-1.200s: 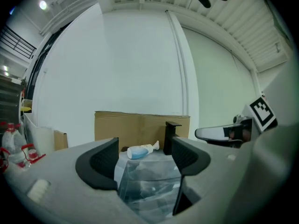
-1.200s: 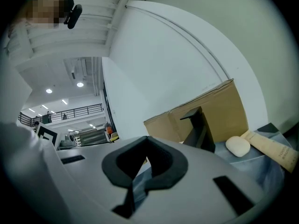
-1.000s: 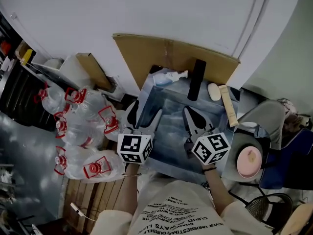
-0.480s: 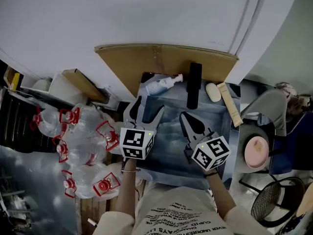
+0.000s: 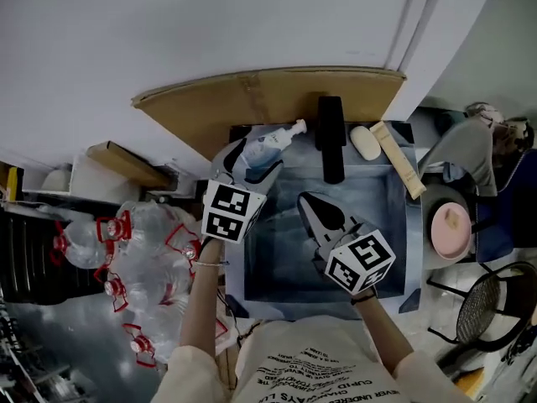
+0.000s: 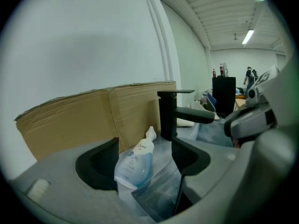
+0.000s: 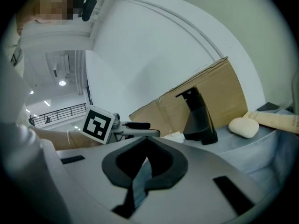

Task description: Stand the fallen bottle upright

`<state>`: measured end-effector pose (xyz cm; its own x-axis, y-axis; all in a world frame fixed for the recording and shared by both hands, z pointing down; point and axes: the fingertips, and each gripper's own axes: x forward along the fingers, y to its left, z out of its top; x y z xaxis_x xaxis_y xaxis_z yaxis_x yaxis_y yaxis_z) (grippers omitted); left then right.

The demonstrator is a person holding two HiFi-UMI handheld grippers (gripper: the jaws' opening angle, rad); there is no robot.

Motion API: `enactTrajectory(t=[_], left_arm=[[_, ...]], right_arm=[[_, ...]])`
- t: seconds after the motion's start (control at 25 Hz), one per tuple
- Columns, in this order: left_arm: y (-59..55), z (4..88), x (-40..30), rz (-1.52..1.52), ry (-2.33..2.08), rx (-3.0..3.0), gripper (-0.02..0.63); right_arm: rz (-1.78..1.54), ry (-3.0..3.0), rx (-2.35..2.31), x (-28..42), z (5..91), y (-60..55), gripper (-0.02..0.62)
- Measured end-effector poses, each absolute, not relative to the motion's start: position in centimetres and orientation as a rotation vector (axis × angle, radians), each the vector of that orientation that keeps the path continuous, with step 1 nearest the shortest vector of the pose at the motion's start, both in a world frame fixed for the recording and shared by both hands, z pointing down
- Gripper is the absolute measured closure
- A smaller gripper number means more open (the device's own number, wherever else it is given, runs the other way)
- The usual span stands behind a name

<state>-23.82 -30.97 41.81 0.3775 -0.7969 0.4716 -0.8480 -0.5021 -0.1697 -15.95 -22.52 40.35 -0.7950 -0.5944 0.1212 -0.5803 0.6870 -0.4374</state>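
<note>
A pale blue pump bottle with a white nozzle (image 5: 270, 144) (image 6: 136, 160) lies on its side at the sink's back left corner, nozzle toward the black faucet (image 5: 330, 135) (image 6: 169, 113). My left gripper (image 5: 248, 165) (image 6: 144, 160) is open, its two jaws on either side of the bottle's body without pressing it. My right gripper (image 5: 320, 214) (image 7: 145, 169) is shut on nothing and hovers over the middle of the sink (image 5: 285, 267).
A brown cardboard sheet (image 5: 252, 99) stands behind the sink. A white soap bar (image 5: 366, 143) and a wooden brush (image 5: 398, 171) lie at the back right. A pink plate (image 5: 451, 229) sits at the right. Several large water jugs (image 5: 134, 250) stand on the floor at the left.
My left gripper has moved forward to the back left corner and now straddles the lying bottle. The right gripper has barely shifted.
</note>
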Motion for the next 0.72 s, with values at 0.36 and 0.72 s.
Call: enactTrajectory(t=[0.36, 0.72], left_arm=[[-34.8, 45.6, -23.5, 1.082, -1.238, 2.568, 0.265], [-37.2, 49.1, -21.5, 1.329, -0.896, 2.536, 0.265]], right_arm=[[-0.803, 2.831, -1.09, -15.9, 43.3, -22.3, 0.591], [-0.879, 2.809, -1.137, -15.9, 45.4, -22.3, 0.591]])
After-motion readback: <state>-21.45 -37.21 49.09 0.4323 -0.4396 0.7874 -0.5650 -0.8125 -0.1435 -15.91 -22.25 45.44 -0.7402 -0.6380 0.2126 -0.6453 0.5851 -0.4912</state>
